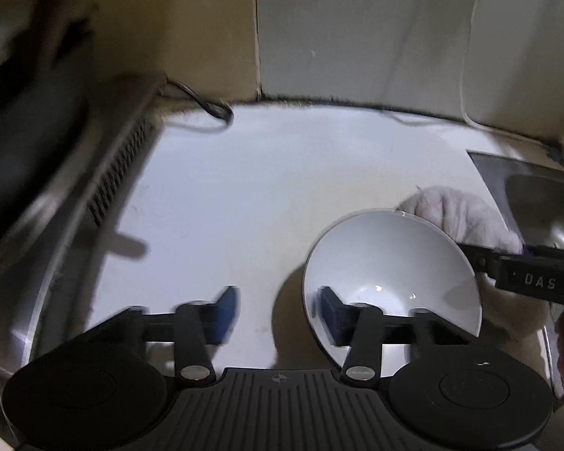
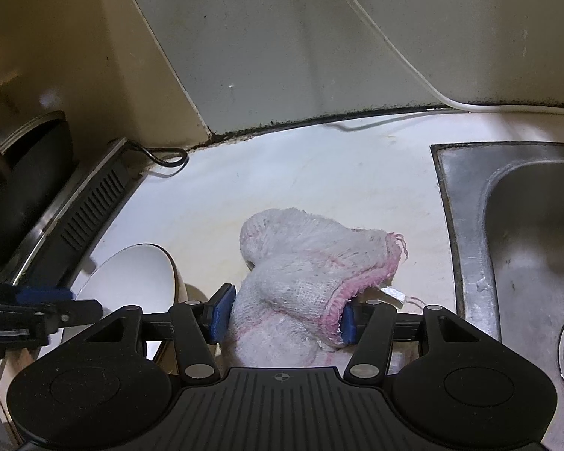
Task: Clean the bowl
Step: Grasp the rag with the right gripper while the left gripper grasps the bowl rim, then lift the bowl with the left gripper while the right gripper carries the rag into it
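Clearly, the wiping step is in hand: the bowl (image 1: 391,274) is seen tilted just above the table (image 1: 244,188), its rim apparently between the left tongs (image 1: 278,310), which stand spread and blurred; a firm pinch cannot be confirmed. The cloth (image 2: 312,263) is pinched by the right tongs (image 2: 282,315) and is best pushed inside the bowl. To the right the sink (image 2: 526,225) is seen; a cooker edge (image 2: 90,203) crowds the left.

A: Where is the white ceramic bowl (image 2: 131,282) from the steel sink (image 2: 466,225)?

B: Left of it, on the pale tabletop (image 2: 319,165). The white-and-pink mesh cloth (image 2: 312,263) lies between them; the black stovetop (image 2: 90,210) is farther left.
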Motion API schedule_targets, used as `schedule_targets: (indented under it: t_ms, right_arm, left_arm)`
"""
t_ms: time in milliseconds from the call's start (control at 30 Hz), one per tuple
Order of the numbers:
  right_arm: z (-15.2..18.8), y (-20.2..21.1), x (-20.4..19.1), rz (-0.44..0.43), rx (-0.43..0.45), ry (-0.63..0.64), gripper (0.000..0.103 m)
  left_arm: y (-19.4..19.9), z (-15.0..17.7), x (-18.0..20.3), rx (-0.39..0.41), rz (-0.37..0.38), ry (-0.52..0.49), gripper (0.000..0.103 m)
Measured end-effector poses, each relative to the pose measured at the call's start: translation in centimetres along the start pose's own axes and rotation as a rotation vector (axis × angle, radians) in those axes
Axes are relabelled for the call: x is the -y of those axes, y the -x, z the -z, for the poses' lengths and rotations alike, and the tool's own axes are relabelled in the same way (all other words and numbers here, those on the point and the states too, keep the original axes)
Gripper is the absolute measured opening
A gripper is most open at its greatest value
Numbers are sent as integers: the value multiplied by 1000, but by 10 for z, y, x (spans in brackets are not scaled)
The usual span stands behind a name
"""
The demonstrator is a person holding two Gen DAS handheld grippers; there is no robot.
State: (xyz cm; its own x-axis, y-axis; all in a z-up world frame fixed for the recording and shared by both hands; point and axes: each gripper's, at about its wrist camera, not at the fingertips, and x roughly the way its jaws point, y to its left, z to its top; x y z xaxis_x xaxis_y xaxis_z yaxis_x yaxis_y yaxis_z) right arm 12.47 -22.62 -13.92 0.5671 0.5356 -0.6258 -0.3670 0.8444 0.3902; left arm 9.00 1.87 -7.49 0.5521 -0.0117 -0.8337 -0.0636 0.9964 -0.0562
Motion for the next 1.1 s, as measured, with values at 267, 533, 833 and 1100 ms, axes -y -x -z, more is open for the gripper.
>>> schedule_targets:
  t_ms: [267,533,833,1100]
  right_arm:
    - [8,2,7,-16,61,-42,38]
    - [0,73,15,-192,206,-159,26]
    - [-2,94,-32,-218,152,-4,27]
    - [27,64,-45,-54,69,119,37]
  left_arm:
    - [-7,-2,1,-15,100,5,13]
    - [0,-2,21,26,139,-187,12]
    - [16,20,47,126,132,-312,11]
    - [14,23,47,99,138,-314,13]
